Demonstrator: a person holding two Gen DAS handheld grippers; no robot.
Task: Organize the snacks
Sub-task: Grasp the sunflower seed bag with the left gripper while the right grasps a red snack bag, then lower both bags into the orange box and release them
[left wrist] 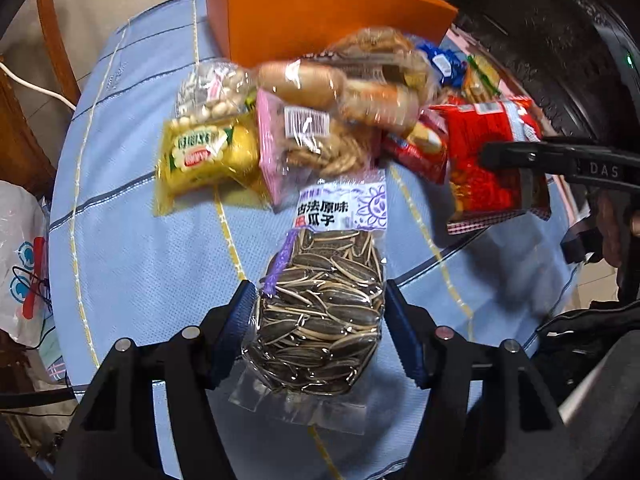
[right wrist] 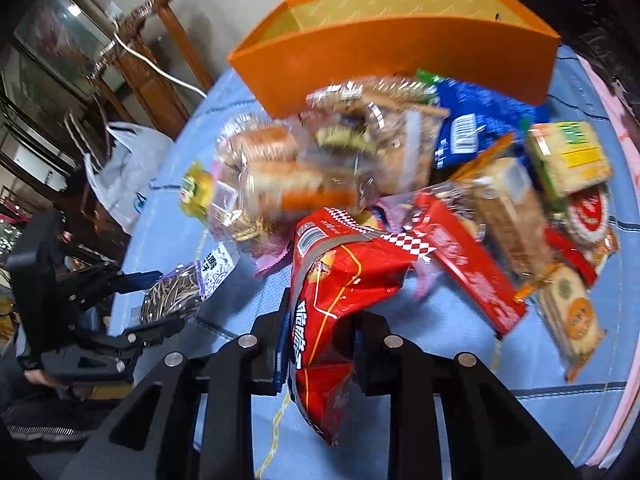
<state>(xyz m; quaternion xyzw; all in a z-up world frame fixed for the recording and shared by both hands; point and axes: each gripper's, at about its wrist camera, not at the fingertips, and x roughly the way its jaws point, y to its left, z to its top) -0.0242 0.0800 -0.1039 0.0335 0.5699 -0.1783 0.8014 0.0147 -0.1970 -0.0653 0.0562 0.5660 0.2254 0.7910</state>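
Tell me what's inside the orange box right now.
In the right wrist view the orange box shows only its yellowish patterned lining on the inner walls; no snacks are visible. Its front wall hides the bottom, so something lying low cannot be ruled out.

The left gripper [left wrist: 320, 312] points steeply down, its two blue-padded fingers [left wrist: 236, 320] standing either side of a clear bag of sunflower seeds [left wrist: 324, 312] and pressing on its flanks, with the jaws partly apart across the bag's width. In the right wrist view it [right wrist: 160, 296] shows at the far left, the bag [right wrist: 176, 296] caught between its fingers. The right gripper [right wrist: 320, 320] also tilts steeply down, its jaws drawn close together and pinching a red snack bag [right wrist: 340, 280] near its lower part. In the left wrist view it [left wrist: 516, 160] reaches in from the right edge, its black finger [left wrist: 528, 158] lying across that red bag [left wrist: 484, 148].
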